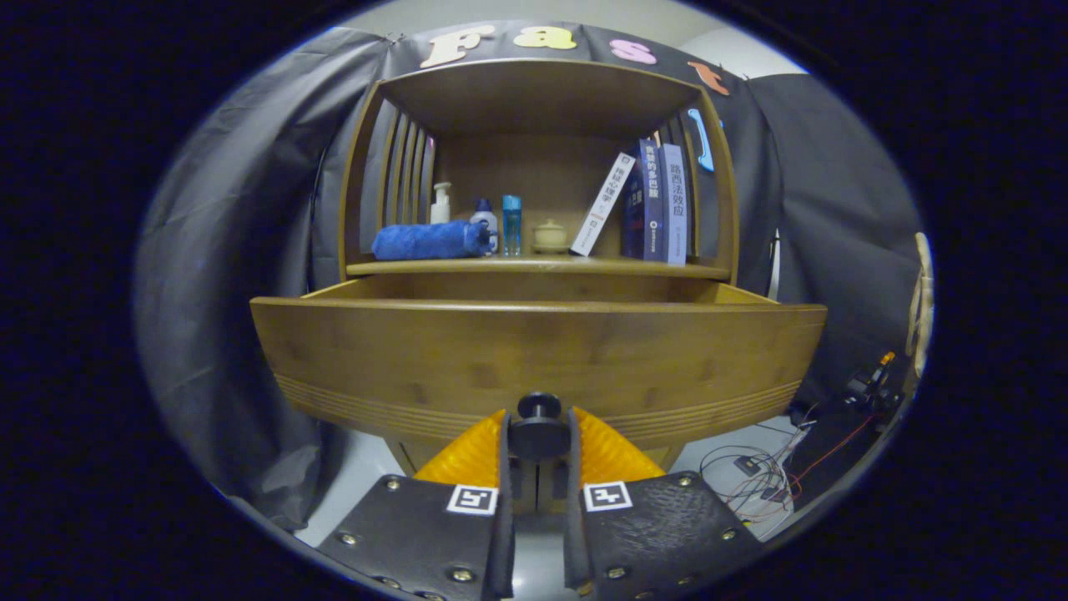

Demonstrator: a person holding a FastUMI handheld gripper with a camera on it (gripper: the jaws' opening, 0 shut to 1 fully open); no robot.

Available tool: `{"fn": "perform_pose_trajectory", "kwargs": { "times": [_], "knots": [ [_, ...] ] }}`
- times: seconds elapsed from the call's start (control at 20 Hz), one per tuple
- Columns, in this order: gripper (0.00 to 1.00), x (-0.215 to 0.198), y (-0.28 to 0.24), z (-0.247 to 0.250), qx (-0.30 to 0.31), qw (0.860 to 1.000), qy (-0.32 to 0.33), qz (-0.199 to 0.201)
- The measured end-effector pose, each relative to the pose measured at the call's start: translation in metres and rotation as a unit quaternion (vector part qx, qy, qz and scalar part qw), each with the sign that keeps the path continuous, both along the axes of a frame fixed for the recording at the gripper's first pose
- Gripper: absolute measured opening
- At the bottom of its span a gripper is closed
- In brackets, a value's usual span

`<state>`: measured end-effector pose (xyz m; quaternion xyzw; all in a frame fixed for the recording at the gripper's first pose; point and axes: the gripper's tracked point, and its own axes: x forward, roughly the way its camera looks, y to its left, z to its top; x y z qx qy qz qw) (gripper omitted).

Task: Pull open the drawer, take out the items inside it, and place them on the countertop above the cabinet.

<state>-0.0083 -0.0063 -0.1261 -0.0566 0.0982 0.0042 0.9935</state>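
The wooden drawer (534, 355) of the cabinet stands pulled out toward me, its front panel filling the space just ahead of the fingers. Its inside is hidden behind the front panel. A black round knob (539, 427) sits at the lower middle of the panel, between my two fingers. My gripper (539, 442) is shut on that knob, with an orange-backed finger (476, 459) pressing on each side. Above the drawer runs the countertop shelf (534, 266), which carries a rolled blue towel (430, 240), small bottles (484, 219), a small lidded pot (551, 234) and books (655, 203).
Black cloth walls stand to the left and right of the cabinet. Loose cables and small devices (776, 467) lie on the floor at the lower right, under the drawer's right end. A pale floor (359, 476) shows below the drawer on the left.
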Motion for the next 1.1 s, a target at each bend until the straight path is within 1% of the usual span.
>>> {"fn": "perform_pose_trajectory", "kwargs": {
  "times": [0.15, 0.3, 0.5, 0.65, 0.7, 0.75, 0.8, 0.95, 1.1],
  "knots": [
    [0.23, -0.013, -0.001, -0.001, 0.008, 1.0, -0.003, 0.001],
    [0.23, -0.03, -0.001, -0.004, 0.009, 1.0, 0.009, -0.004],
    [0.23, -0.053, -0.002, -0.008, 0.007, 1.0, 0.025, -0.001],
    [0.23, -0.056, -0.002, -0.01, 0.012, 0.999, 0.035, -0.002],
    [0.36, -0.058, 0.0, -0.01, 0.025, 0.999, 0.046, 0.002],
    [0.49, -0.06, 0.002, -0.001, 0.035, 0.998, 0.043, 0.006],
    [0.62, -0.064, 0.003, 0.011, 0.044, 0.999, 0.026, 0.008],
    [1.0, -0.07, -0.013, 0.054, 0.04, 0.999, -0.008, -0.025],
    [0.99, -0.074, -0.017, 0.086, 0.03, 0.998, -0.014, -0.044]
  ]
}}
